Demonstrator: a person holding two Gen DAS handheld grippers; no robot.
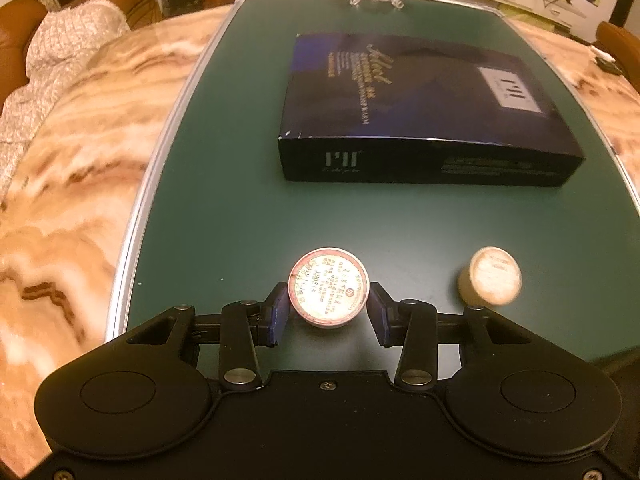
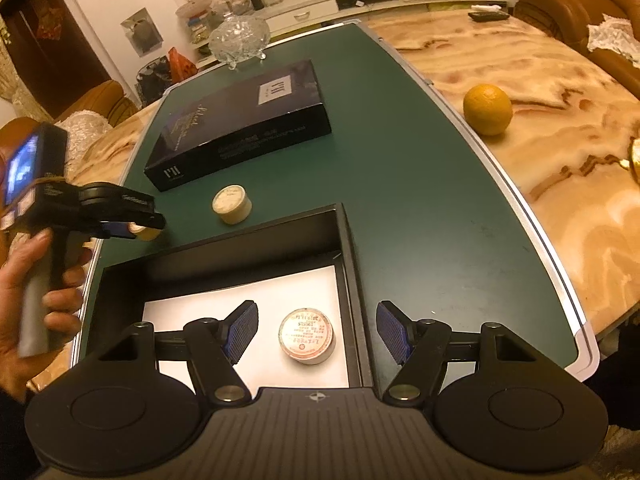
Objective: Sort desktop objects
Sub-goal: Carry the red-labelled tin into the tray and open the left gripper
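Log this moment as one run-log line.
left gripper: shut on round tin | right gripper: open, above open box | in box: one tin | on mat: small jar

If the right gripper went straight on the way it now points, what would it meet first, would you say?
Probably the round tin lying on the white liner of the open black box, straight ahead between the right gripper's open fingers; depth is hard to judge.
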